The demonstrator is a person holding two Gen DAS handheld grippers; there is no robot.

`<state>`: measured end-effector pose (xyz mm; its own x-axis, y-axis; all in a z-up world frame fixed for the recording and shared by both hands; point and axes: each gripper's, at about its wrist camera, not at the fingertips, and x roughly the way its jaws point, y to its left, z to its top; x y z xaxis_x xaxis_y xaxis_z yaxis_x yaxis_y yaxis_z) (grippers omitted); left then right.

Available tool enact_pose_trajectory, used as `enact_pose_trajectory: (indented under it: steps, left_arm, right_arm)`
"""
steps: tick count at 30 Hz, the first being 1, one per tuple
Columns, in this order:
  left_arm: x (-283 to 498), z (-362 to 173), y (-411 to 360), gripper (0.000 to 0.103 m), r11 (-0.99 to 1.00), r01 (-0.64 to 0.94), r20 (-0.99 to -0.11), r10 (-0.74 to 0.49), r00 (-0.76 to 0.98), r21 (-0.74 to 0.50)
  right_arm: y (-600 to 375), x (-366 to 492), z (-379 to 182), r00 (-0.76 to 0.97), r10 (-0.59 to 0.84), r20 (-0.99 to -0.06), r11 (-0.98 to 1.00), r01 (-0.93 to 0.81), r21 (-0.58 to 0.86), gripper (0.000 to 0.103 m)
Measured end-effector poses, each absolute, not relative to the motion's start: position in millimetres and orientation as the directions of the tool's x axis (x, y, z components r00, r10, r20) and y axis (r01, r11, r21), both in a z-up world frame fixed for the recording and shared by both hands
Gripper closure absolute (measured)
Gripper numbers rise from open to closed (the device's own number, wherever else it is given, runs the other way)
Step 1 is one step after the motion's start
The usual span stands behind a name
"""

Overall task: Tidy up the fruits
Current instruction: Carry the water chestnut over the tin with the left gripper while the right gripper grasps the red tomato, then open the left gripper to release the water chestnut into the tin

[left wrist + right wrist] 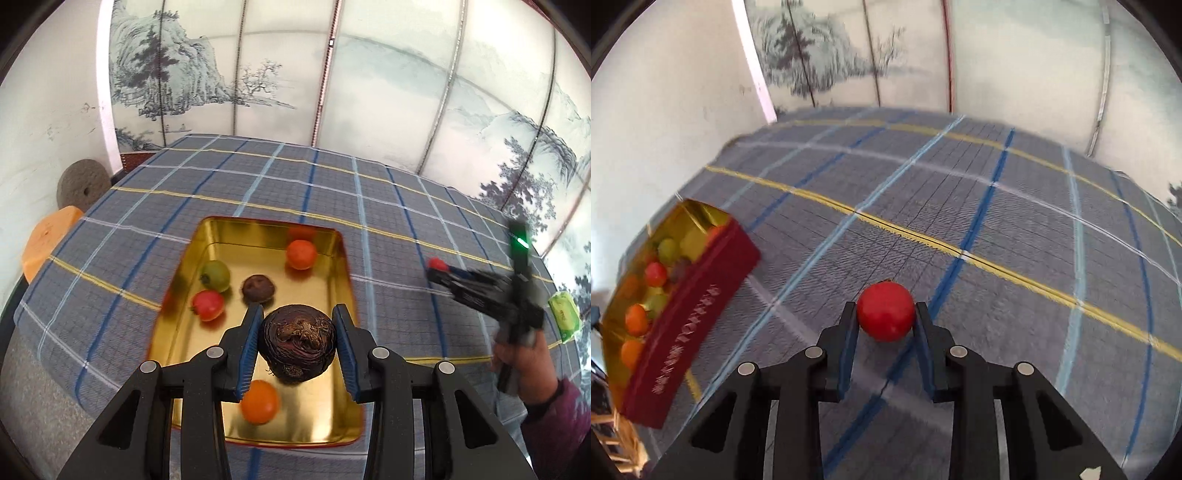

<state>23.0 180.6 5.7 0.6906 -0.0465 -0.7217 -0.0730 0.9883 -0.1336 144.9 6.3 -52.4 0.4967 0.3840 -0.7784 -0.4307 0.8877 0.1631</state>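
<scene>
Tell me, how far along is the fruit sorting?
Mostly done. Five fruits already lie in the gold tin. The left gripper holds a dark brown fruit above it; the right gripper has closed on a red fruit on the cloth. Both still need dropping in.

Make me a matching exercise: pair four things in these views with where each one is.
Things:
1. dark brown round fruit
2. small red round fruit
3. green round fruit
4. gold metal tin

Places:
A. lying in the tin
B. standing on the plaid tablecloth
C. between the left gripper's pads
D. between the right gripper's pads, over the cloth

Pairs: 1-C, 2-D, 3-A, 4-B
</scene>
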Motion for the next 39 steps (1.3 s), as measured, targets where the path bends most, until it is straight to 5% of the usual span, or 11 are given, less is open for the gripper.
enact_pose_trajectory:
  steps: [9,39]
  left_arm:
    - [9,-9,203,0.063,0.991,-0.103,-0.727,0.006,0.686,-0.09]
    - [40,-44,201,0.063,0.997,-0.068,-0.742,0.068,0.667,0.031]
  right_arm:
    - [-36,85,-51,0.564,0.35,-0.748,0.927,-0.326,0.188,0.075]
    - [-31,80,-58,0.582,0.264,-0.769,0.946,-0.31,0.09,0.075]
